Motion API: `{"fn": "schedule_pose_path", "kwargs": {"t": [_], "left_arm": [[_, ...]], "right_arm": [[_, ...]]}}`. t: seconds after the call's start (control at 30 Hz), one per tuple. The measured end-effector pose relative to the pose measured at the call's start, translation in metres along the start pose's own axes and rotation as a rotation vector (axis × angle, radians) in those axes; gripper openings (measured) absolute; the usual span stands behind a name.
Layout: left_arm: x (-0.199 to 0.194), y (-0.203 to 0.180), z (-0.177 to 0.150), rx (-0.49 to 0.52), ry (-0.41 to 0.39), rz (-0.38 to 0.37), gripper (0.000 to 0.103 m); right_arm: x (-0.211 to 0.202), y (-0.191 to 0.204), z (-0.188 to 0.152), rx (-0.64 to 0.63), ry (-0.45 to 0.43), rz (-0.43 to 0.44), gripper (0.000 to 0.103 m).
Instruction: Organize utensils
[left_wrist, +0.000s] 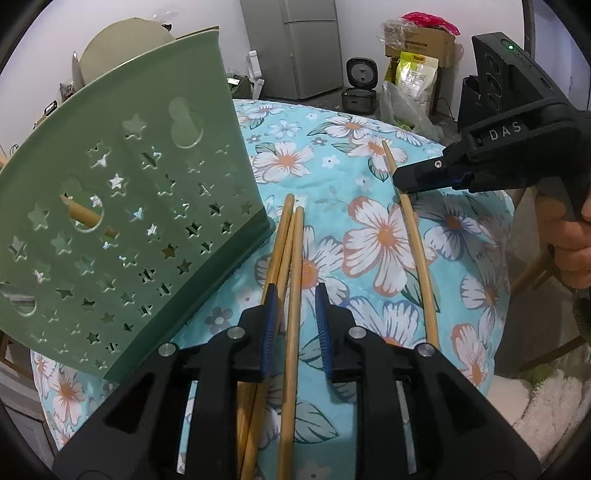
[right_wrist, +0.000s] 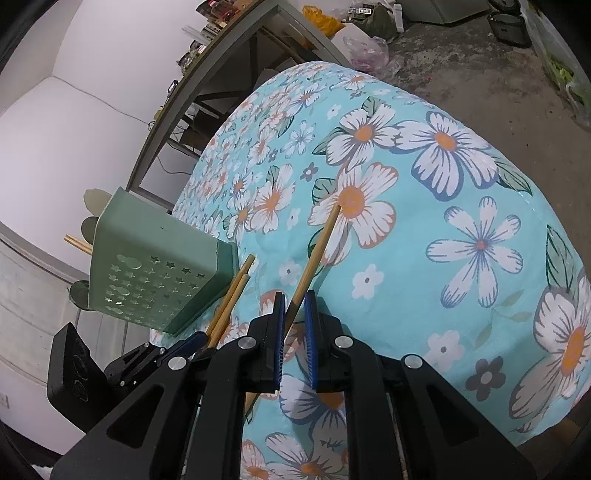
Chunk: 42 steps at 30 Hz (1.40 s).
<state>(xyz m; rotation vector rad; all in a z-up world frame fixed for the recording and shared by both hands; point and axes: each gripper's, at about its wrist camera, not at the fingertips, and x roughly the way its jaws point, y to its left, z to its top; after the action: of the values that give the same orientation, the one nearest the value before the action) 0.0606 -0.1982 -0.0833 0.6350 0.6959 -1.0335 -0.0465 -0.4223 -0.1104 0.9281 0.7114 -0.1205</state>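
Note:
A green utensil holder (left_wrist: 129, 221) (right_wrist: 155, 280) with star-shaped holes leans at the table's left edge. A chopstick (left_wrist: 83, 214) shows through one of its holes. Three bamboo chopsticks (left_wrist: 291, 266) (right_wrist: 232, 295) lie bunched beside its base and run between the blue pads of my left gripper (left_wrist: 295, 321) (right_wrist: 184, 345). Its jaws stand apart, with the right pad clear of the sticks. My right gripper (right_wrist: 295, 314) (left_wrist: 400, 181) is shut on a single chopstick (right_wrist: 321, 243) (left_wrist: 413, 251) that slants across the floral cloth.
The round table's blue floral cloth (left_wrist: 369, 110) (right_wrist: 443, 184) drops off close at the right and far sides. A person's hand (left_wrist: 569, 251) holds the right gripper. Beyond are a fridge (left_wrist: 295, 48), a rice cooker (left_wrist: 360, 85), boxes and bags (left_wrist: 417, 55), and a shelf (right_wrist: 229, 55).

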Motion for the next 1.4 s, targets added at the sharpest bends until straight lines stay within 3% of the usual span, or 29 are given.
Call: {"fn": "schedule_pose_path", "kwargs": {"t": [0.13, 0.23, 0.63, 0.8, 0.87, 0.93, 1.4], "left_arm": [[0.004, 0.000, 0.002, -0.015, 0.000, 0.006, 0.019], [0.005, 0.000, 0.004, -0.013, 0.002, 0.012, 0.005], [-0.023, -0.006, -0.018, -0.038, 0.064, -0.051, 0.005], [-0.022, 0.000, -0.020, -0.083, 0.098, -0.079, 0.009], [-0.019, 0.004, -0.017, -0.106, 0.098, -0.091, 0.023], [-0.015, 0.005, -0.011, -0.113, 0.095, -0.100, 0.026], [0.024, 0.004, 0.020, -0.127, 0.117, -0.093, 0.025]], "right_arm": [[0.002, -0.003, 0.000, 0.008, 0.005, 0.004, 0.011], [0.002, -0.004, 0.000, 0.012, 0.006, 0.007, 0.011], [-0.001, -0.005, -0.002, 0.015, 0.003, 0.016, 0.011], [0.000, -0.005, -0.002, 0.021, 0.010, 0.015, 0.011], [0.000, -0.006, -0.001, 0.028, 0.016, 0.016, 0.011], [0.001, -0.006, 0.000, 0.034, 0.021, 0.016, 0.012], [0.010, -0.012, 0.010, 0.082, 0.021, 0.009, 0.012]]}}
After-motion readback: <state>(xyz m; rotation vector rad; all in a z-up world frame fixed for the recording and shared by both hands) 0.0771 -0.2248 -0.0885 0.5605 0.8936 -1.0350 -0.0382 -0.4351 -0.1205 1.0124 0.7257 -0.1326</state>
